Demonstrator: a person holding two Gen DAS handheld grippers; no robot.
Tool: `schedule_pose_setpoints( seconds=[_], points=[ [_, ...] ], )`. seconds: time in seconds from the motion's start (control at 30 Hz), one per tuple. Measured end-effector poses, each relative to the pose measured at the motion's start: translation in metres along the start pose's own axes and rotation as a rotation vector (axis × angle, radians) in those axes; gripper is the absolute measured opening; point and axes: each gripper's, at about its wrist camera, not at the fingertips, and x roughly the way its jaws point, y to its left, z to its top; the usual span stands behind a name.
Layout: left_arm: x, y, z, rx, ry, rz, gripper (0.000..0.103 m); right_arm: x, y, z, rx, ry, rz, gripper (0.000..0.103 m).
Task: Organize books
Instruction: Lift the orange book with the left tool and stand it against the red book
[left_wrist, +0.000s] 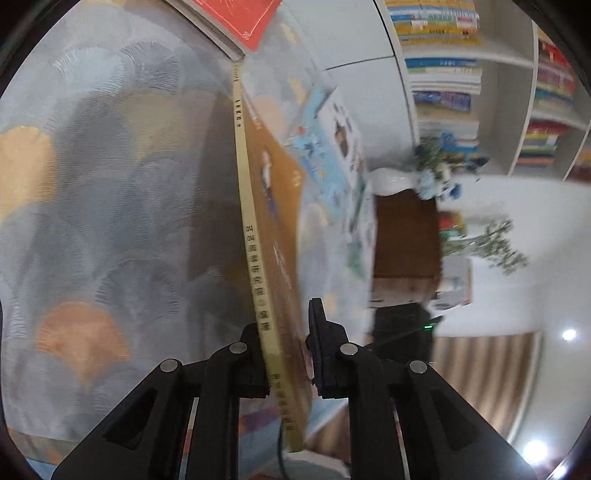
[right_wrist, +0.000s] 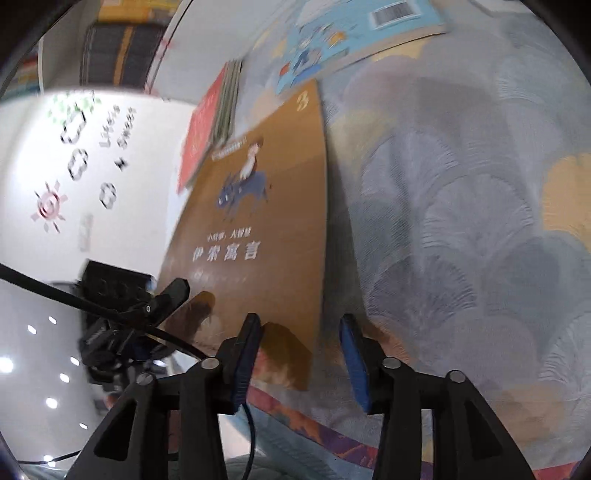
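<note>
Books (left_wrist: 271, 229) on fan-print cloth (left_wrist: 110, 184), shelves (left_wrist: 491, 85) w/ more behind.

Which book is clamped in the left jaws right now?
The brown book, held on edge by its spine end. The red book and the blue book lie flat on the cloth beyond it, ungripped.

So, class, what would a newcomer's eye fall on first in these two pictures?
The brown book, with a rider on a blue animal on its cover, fills the middle, lifted off the patterned cloth. The left hand-held gripper is clamped on its spine edge. A red book and a blue one lie beyond.
</note>
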Motion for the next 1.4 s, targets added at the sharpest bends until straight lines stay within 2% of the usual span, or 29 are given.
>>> schedule_pose_setpoints(
  seconds=[0.03, 0.13, 0.27, 0.3, 0.33, 0.37, 0.4, 0.47, 0.53, 0.63, 0.73, 0.87, 0.97, 1.03, 1.2, 1.4],
  points=[
    [-0.001, 0.001, 0.001, -0.02, 0.004, -0.028, 0.012, -0.002, -0.003, 0.001, 0.014, -0.006, 0.013, 0.054],
    [-0.001, 0.009, 0.0, -0.098, 0.003, -0.115, 0.012, -0.002, -0.015, 0.005, 0.071, -0.003, 0.089, 0.055],
    [0.001, 0.019, 0.001, -0.168, 0.008, -0.17, 0.012, 0.012, -0.022, 0.011, 0.138, 0.039, 0.215, 0.055],
    [0.002, 0.021, 0.001, -0.175, 0.014, -0.17, 0.012, 0.017, -0.02, 0.012, 0.144, 0.04, 0.235, 0.055],
    [0.003, 0.022, 0.0, -0.175, 0.022, -0.156, 0.012, 0.019, -0.017, 0.013, 0.14, 0.031, 0.242, 0.045],
    [0.001, 0.02, -0.001, -0.162, 0.02, -0.13, 0.012, 0.021, -0.012, 0.014, 0.126, 0.026, 0.237, 0.042],
    [0.001, 0.016, -0.001, -0.136, 0.017, -0.085, 0.012, 0.021, -0.005, 0.015, 0.093, 0.023, 0.206, 0.04],
    [0.0, 0.003, -0.001, -0.033, 0.008, 0.057, 0.011, 0.017, 0.016, 0.013, -0.023, 0.005, 0.119, 0.033],
    [-0.003, -0.014, -0.005, 0.081, -0.011, 0.162, 0.011, 0.01, 0.033, 0.009, -0.122, -0.006, 0.049, 0.033],
    [-0.004, -0.043, -0.008, 0.21, -0.024, 0.222, 0.011, 0.005, 0.071, -0.001, -0.312, -0.034, -0.096, 0.033],
    [-0.009, -0.066, -0.009, 0.295, -0.029, 0.226, 0.012, -0.005, 0.098, -0.01, -0.442, -0.063, -0.161, 0.033],
    [-0.028, -0.078, -0.003, 0.305, -0.052, 0.135, 0.013, -0.032, 0.125, -0.012, -0.521, -0.101, -0.159, 0.034],
    [-0.042, -0.088, 0.016, 0.314, -0.105, 0.11, 0.013, -0.043, 0.143, -0.004, -0.573, -0.128, -0.147, 0.035],
    [-0.052, -0.088, 0.038, 0.328, -0.149, 0.13, 0.013, -0.037, 0.158, 0.011, -0.597, -0.133, -0.139, 0.036],
    [-0.063, -0.068, 0.098, 0.304, -0.227, 0.197, 0.013, 0.011, 0.184, 0.069, -0.66, -0.107, -0.141, 0.038],
    [-0.067, -0.028, 0.164, 0.238, -0.265, 0.25, 0.014, 0.08, 0.189, 0.139, -0.598, -0.034, -0.134, 0.038]
  ],
)
